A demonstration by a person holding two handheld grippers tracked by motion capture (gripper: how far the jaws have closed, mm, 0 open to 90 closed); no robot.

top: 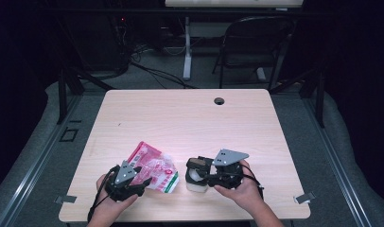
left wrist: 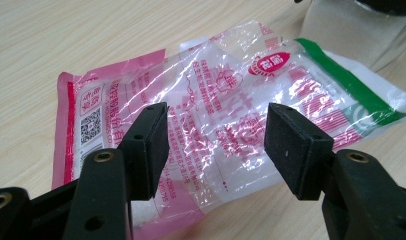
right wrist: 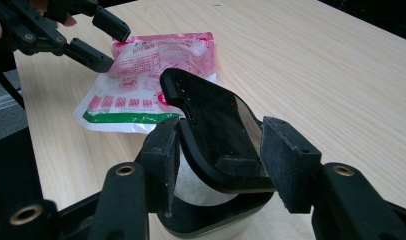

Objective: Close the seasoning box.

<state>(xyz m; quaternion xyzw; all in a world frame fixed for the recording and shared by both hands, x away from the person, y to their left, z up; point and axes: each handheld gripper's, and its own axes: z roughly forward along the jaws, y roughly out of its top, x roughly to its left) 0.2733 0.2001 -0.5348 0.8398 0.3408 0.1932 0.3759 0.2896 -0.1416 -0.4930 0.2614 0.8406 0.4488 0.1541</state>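
Left claw: we note its flat black jaws standing apart and holding nothing, poised just over a crinkled glossy plastic packet, pink and clear with a green band, lying flat on the pale wood-grain table. Right claw: we record matt jaws set wide on either side of the raised black flip lid of a white round tub; whether they press it we cannot tell.

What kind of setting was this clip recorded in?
Probably a lab or office recording space: a bare wooden desk with a cable hole, a folding chair behind it, and cables across grey carpet.
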